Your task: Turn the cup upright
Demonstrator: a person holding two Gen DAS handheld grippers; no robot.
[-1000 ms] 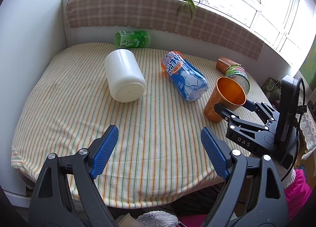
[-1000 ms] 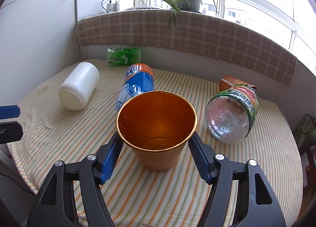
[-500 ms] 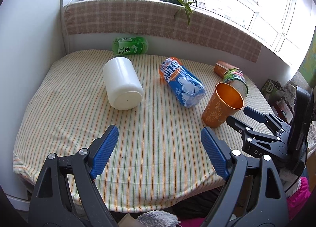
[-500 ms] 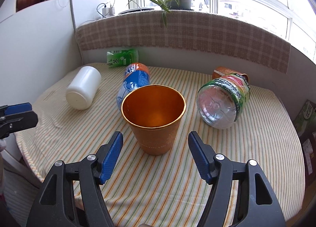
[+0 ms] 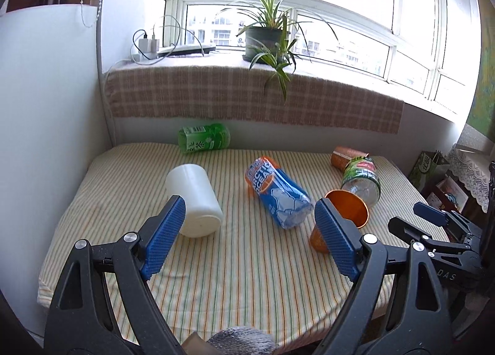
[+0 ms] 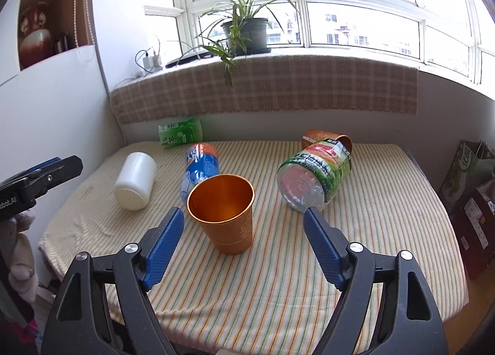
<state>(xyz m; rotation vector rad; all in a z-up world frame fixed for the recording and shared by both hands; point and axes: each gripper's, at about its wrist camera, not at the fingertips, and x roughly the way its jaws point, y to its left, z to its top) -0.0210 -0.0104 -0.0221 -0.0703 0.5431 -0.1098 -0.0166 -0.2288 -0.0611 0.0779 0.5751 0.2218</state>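
An orange metal cup (image 6: 224, 215) stands upright on the striped tablecloth (image 6: 371, 231), mouth up. In the left wrist view the orange cup (image 5: 349, 208) is partly hidden behind my left gripper's right finger. My right gripper (image 6: 244, 243) is open and empty, drawn back nearer than the cup, clear of it. My left gripper (image 5: 252, 234) is open and empty, held above the table's near left part. The right gripper (image 5: 430, 222) shows at the right edge of the left wrist view.
A white jar (image 6: 136, 180), a blue Arctic Ocean bottle (image 6: 199, 169), a clear bottle with a green label (image 6: 315, 177), an orange can (image 6: 321, 138) and a green tea bottle (image 6: 181, 137) lie on their sides. A wall and plaid-covered sill with a potted plant (image 6: 244, 32) stand behind.
My right gripper has pulled back from the cup, which stays upright on the cloth. Both cameras have risen and tilted up; the left gripper stays open.
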